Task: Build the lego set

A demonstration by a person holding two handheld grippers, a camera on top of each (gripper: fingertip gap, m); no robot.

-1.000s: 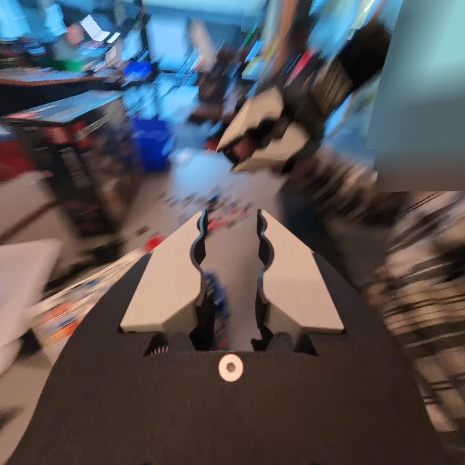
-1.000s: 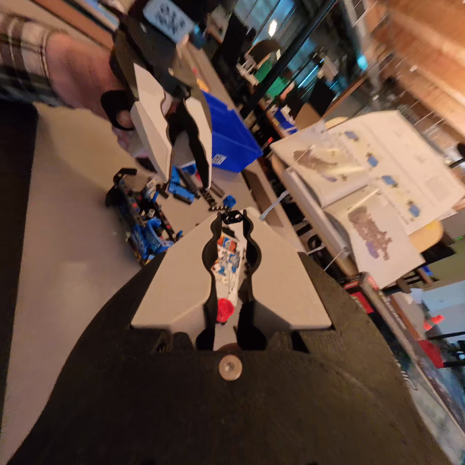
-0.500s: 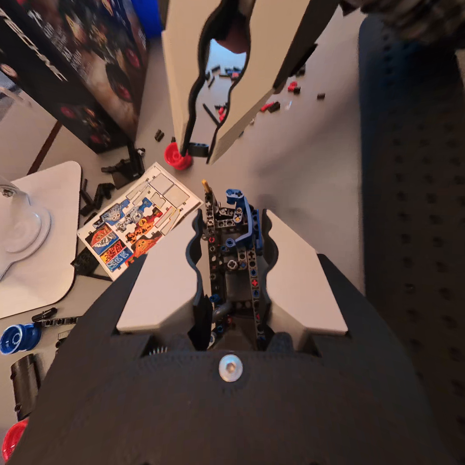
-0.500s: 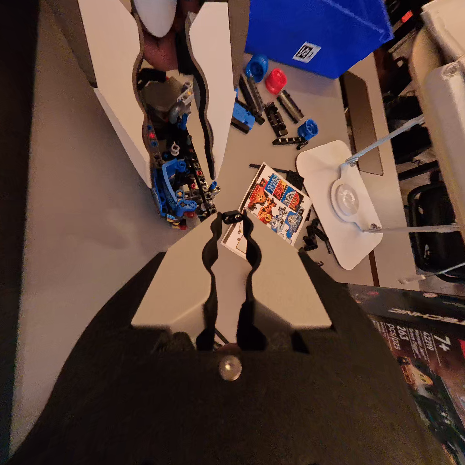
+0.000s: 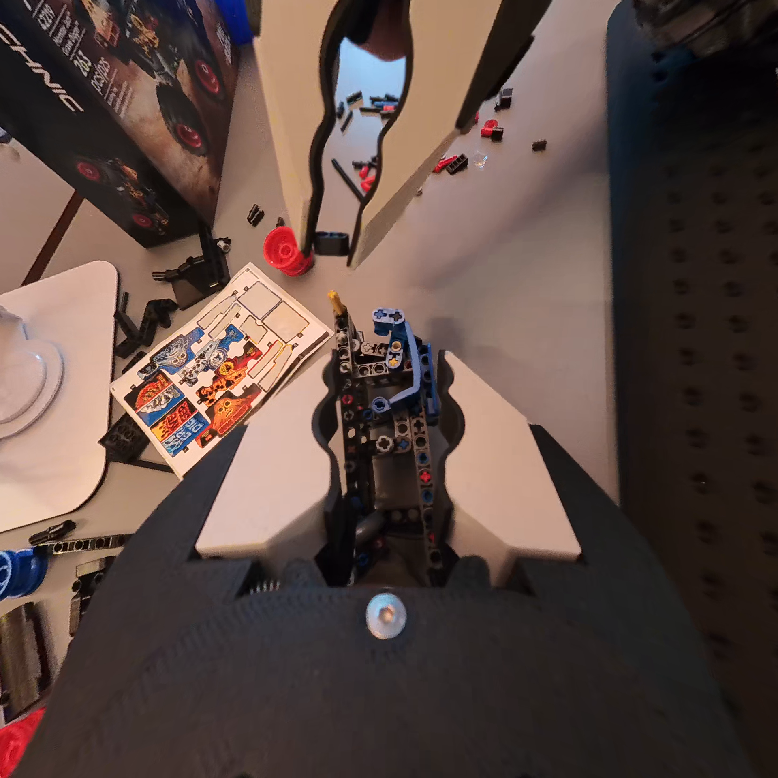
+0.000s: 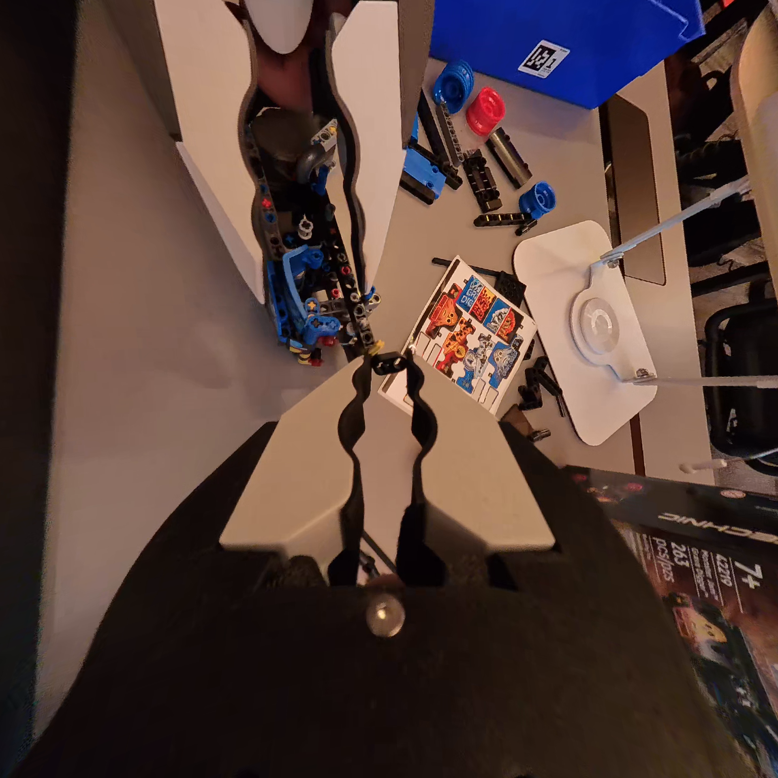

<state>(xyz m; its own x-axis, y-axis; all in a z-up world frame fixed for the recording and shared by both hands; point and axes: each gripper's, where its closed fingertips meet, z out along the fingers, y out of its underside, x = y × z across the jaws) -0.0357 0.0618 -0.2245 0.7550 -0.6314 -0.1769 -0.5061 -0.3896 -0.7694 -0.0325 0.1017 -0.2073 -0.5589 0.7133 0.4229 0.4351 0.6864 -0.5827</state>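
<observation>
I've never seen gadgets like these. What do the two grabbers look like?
Both match: the left tool and right tool each have a rough black body, one silver screw, and two pale grey wedge-shaped fingers lined with wavy black pads. No cables show.

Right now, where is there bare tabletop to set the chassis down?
Free: the grey table between the chassis and the dark edge strip. Crowded: around the sticker sheet, white stand base, loose beams near the blue bin, and the box.
</observation>
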